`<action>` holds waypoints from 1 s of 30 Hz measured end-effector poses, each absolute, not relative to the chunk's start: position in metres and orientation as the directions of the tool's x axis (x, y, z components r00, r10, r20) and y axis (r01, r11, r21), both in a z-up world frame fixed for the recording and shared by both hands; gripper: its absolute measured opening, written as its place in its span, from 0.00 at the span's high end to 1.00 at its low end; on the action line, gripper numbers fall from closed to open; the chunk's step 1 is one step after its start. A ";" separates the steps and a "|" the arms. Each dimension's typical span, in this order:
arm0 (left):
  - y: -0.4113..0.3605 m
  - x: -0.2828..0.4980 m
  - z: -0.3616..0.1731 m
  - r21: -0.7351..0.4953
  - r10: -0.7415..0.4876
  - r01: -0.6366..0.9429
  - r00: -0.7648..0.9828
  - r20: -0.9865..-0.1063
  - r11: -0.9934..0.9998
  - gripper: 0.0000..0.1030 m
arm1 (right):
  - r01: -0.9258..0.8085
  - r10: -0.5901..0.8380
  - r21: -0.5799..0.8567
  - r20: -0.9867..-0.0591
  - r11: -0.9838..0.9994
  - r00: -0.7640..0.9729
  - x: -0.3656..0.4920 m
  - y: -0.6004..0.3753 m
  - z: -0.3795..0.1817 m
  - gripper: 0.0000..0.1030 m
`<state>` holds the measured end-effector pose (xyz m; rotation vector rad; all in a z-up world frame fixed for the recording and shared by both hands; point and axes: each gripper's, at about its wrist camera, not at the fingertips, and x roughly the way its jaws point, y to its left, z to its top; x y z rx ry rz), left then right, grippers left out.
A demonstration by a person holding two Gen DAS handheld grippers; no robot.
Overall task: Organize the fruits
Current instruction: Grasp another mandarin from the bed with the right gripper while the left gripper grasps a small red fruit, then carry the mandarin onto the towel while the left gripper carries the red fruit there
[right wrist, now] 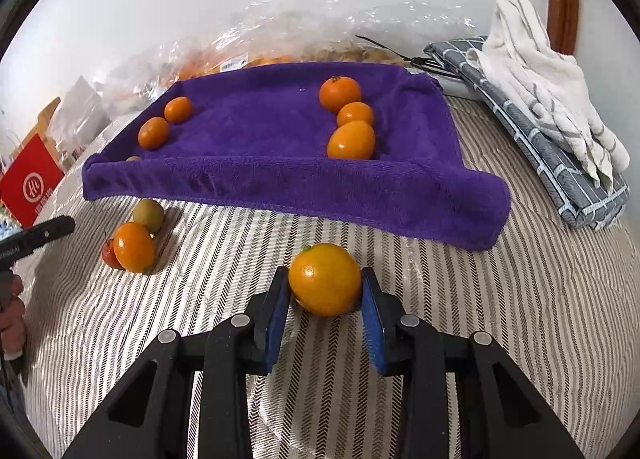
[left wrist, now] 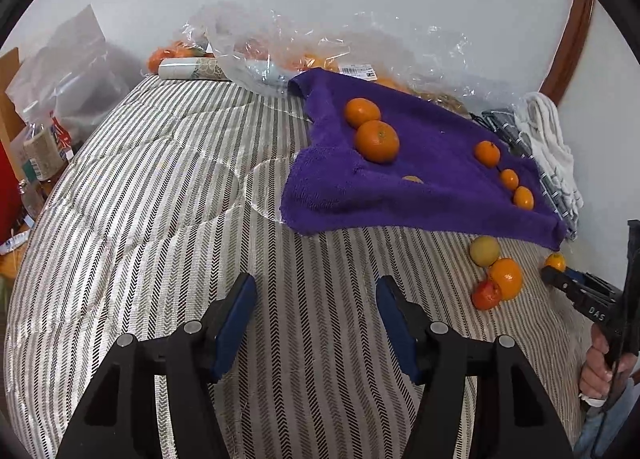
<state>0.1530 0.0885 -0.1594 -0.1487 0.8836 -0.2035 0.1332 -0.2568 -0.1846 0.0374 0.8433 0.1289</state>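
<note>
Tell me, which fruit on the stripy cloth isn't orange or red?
The yellow-green fruit, just in front of the purple towel. It sits beside an orange and a small red fruit; the other orange is between the right gripper's pads.

A glossy orange (right wrist: 325, 279) sits upright on the striped bedcover, just in front of the purple towel (right wrist: 260, 127). On the towel, three oranges (right wrist: 351, 140) line its right side and two (right wrist: 153, 133) its left. Off the towel's front-left corner huddle a greenish-yellow fruit (right wrist: 149, 214), an orange (right wrist: 134, 247) and a small red fruit (right wrist: 109, 255), touching.
</note>
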 end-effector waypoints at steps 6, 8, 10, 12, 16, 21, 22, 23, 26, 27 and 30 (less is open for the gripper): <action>0.070 0.148 -0.154 -0.235 -0.284 0.159 0.569 -0.772 0.959 0.43 | -0.107 0.140 0.091 -0.707 0.990 0.693 0.123 -0.258 -0.178 0.66; 0.051 0.140 -0.151 -0.241 -0.336 0.239 0.554 -0.762 0.941 0.43 | -0.101 0.152 0.115 -0.703 0.988 0.695 0.123 -0.263 -0.177 0.66; 0.029 0.134 -0.151 -0.189 -0.330 0.298 0.548 -0.769 0.936 0.43 | -0.090 0.161 0.138 -0.693 0.986 0.703 0.122 -0.267 -0.176 0.66; 0.007 0.131 -0.152 -0.148 -0.326 0.349 0.536 -0.779 0.925 0.43 | -0.082 0.166 0.154 -0.684 0.985 0.711 0.121 -0.270 -0.175 0.66; -0.016 0.136 -0.153 -0.145 -0.337 0.381 0.507 -0.793 0.913 0.46 | -0.067 0.168 0.173 -0.681 0.983 0.712 0.121 -0.274 -0.175 0.66; -0.034 0.143 -0.156 -0.133 -0.333 0.388 0.512 -0.792 0.912 0.60 | -0.058 0.175 0.191 -0.679 0.980 0.713 0.122 -0.276 -0.176 0.66; -0.036 0.144 -0.156 -0.124 -0.329 0.388 0.520 -0.788 0.913 0.63 | -0.059 0.177 0.194 -0.679 0.979 0.713 0.122 -0.276 -0.176 0.66; -0.038 0.144 -0.156 -0.125 -0.331 0.389 0.526 -0.784 0.913 0.76 | -0.059 0.177 0.194 -0.678 0.979 0.713 0.121 -0.277 -0.176 0.66; -0.038 0.143 -0.157 -0.160 -0.363 0.392 0.522 -0.772 0.906 0.78 | -0.055 0.175 0.195 -0.676 0.979 0.716 0.121 -0.277 -0.176 0.66; -0.037 0.141 -0.156 -0.155 -0.361 0.394 0.526 -0.770 0.906 0.78 | -0.056 0.177 0.197 -0.676 0.979 0.715 0.121 -0.277 -0.176 0.66; -0.034 0.136 -0.151 -0.114 -0.331 0.388 0.555 -0.763 0.914 0.78 | -0.056 0.178 0.198 -0.679 0.979 0.712 0.121 -0.276 -0.176 0.66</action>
